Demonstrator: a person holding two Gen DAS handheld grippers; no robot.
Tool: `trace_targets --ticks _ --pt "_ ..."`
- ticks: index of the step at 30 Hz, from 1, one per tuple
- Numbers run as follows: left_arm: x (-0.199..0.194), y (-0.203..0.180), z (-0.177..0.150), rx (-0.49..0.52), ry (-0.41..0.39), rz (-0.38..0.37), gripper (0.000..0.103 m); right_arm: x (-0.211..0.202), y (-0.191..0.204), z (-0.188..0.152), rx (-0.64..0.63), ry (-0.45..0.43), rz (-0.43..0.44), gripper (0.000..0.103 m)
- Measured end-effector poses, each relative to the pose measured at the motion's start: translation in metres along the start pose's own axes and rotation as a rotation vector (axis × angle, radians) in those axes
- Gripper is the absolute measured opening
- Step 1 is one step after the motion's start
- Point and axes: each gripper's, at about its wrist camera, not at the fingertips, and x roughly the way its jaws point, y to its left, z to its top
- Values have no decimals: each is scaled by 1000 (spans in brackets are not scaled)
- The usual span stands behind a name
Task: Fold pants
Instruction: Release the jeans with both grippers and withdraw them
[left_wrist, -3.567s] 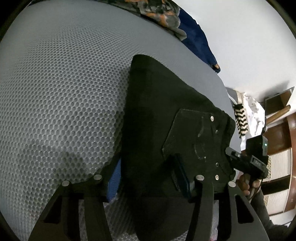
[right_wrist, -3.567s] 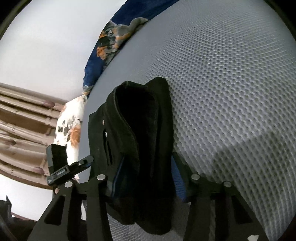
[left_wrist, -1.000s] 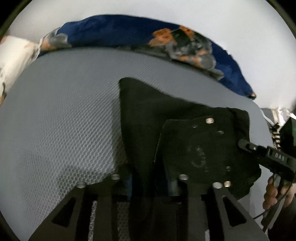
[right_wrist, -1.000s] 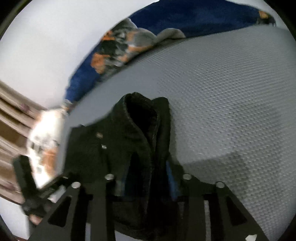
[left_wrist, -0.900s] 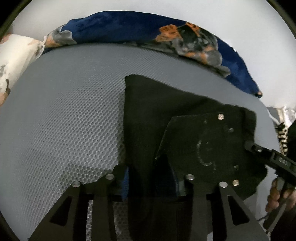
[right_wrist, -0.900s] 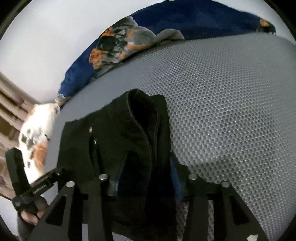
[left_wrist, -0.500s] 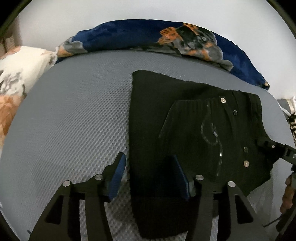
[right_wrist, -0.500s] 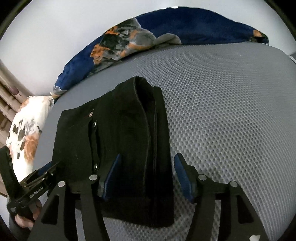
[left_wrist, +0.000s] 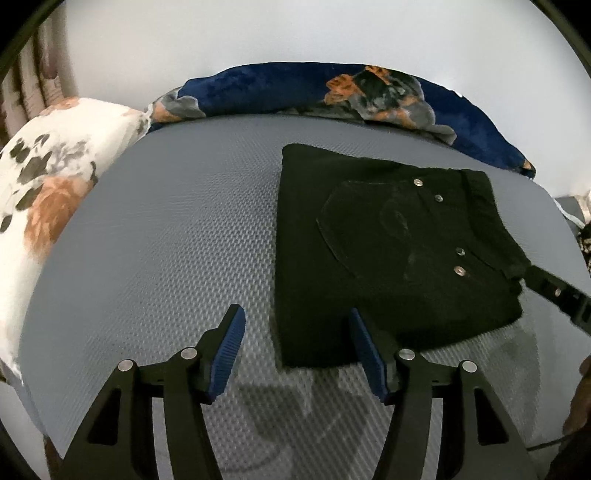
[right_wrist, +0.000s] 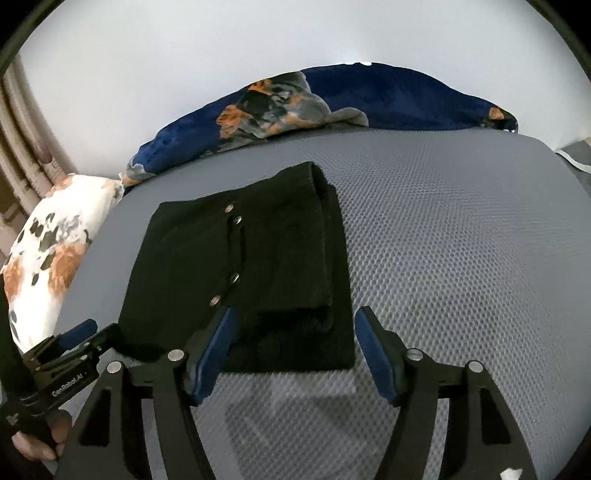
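The black pants (left_wrist: 388, 254) lie folded into a compact rectangle on the grey mesh-textured bed (left_wrist: 166, 240), flat, pocket side up with its metal rivets showing. In the left wrist view the bundle sits from centre toward 3 o'clock; its left edge runs straight from 12 to 6 o'clock and its near edge ends just ahead of the claw tips. The left claw (left_wrist: 297, 350) hangs with its blue pads wide apart, gripping nothing; the right pad overlaps the near corner of the pants in the picture, though contact cannot be told. From 7 to 11 o'clock the bed surface lies bare up to a floral pillow (left_wrist: 48, 192). A blue patterned blanket (left_wrist: 332, 92) lines the far edge at 12 o'clock, against a white wall.

In the right wrist view the pants (right_wrist: 240, 273) lie toward 10 o'clock, with stacked layers visible along their right edge. The right claw (right_wrist: 291, 347) is spread apart and holds nothing, with the near edge of the pants between its pads. From 1 to 4 o'clock the bed (right_wrist: 461, 240) is open.
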Motion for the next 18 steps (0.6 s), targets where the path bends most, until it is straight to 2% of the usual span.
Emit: trace_targets --ticks 7,10,18 --pt "-20 -5 -23 1 -3 16 62 -19 19 -23 -28 -22 -29 67" --pt "-23 -7 -32 1 2 15 62 -26 26 -32 -31 -37 -45 71" --pt "-30 -10 -48 1 5 18 63 -33 35 -45 -31 -34 -47 75"
